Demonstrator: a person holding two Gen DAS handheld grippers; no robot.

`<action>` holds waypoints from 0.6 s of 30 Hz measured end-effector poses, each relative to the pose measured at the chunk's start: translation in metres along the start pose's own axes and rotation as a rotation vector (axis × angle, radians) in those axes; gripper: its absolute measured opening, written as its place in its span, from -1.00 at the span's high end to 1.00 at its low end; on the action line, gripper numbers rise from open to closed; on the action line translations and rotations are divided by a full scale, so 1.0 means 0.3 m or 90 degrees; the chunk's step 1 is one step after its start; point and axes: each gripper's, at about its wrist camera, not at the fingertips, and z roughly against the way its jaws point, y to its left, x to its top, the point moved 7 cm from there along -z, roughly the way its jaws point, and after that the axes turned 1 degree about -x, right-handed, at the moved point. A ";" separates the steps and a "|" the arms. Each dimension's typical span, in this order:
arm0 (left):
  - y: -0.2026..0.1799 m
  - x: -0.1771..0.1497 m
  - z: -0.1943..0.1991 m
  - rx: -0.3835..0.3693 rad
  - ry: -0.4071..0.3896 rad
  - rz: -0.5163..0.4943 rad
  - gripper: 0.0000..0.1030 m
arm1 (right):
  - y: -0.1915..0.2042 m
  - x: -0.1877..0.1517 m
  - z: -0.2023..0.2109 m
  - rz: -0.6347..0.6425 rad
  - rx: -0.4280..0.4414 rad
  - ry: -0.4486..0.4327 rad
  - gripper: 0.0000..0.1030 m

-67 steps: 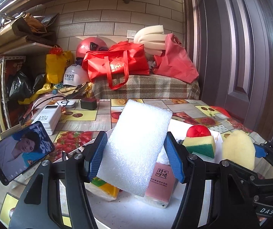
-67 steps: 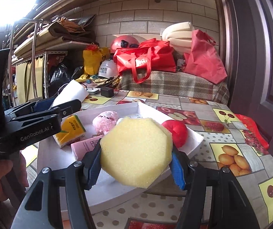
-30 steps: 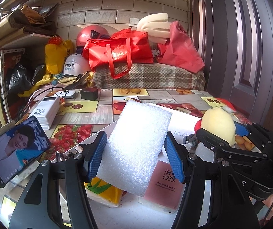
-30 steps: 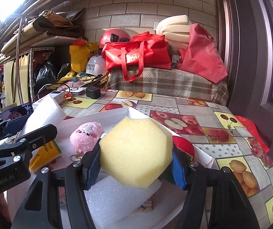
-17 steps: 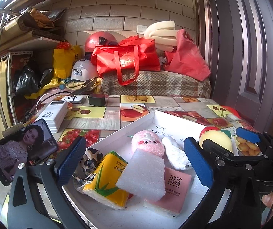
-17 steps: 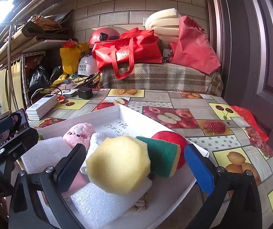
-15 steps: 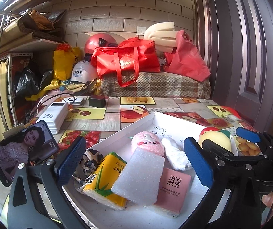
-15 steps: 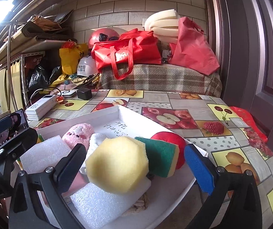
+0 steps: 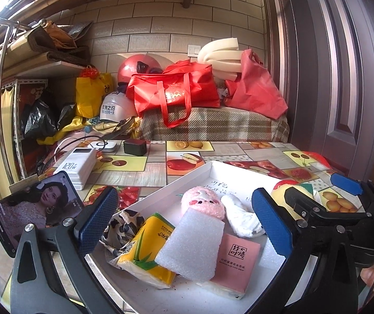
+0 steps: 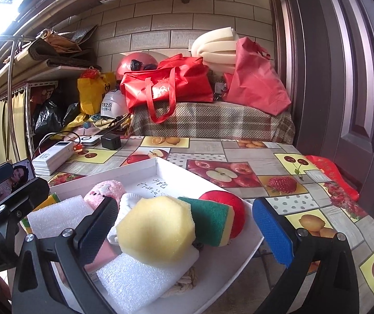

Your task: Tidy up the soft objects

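Observation:
A white tray (image 9: 187, 178) (image 10: 249, 251) on the fruit-print table holds the soft things. In the left wrist view a white foam slab (image 9: 192, 246) lies across a yellow tissue pack (image 9: 147, 253) and a pink tissue pack (image 9: 236, 261), below a pink plush (image 9: 202, 205) and a white cloth (image 9: 241, 217). My left gripper (image 9: 184, 230) stands open above them, pads clear of the slab. In the right wrist view a yellow sponge (image 10: 158, 233) rests on another white foam piece (image 10: 139, 282), beside a green-and-yellow scourer (image 10: 210, 219) and a red ball (image 10: 228, 204). My right gripper (image 10: 187, 233) is open around the sponge, not touching.
A phone (image 9: 32, 209) stands propped at the left table edge, with a white power bank (image 9: 75, 164) and a black charger (image 9: 134, 146) behind it. Red bags (image 9: 173, 91), helmets and foam rolls sit on a checked bench at the back. A door (image 9: 343, 78) is on the right.
Both grippers opened wide. The white foam slab dropped from the left gripper onto the tissue packs; the yellow sponge dropped from the right gripper onto the foam in the tray.

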 end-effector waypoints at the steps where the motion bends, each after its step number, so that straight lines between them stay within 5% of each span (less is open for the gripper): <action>1: 0.003 0.000 0.003 0.001 0.000 0.003 -1.00 | -0.004 0.002 0.007 -0.002 -0.006 -0.006 -1.00; 18: -0.020 -0.025 0.080 0.015 -0.001 -0.001 -1.00 | -0.043 -0.044 0.122 -0.035 -0.003 0.001 -1.00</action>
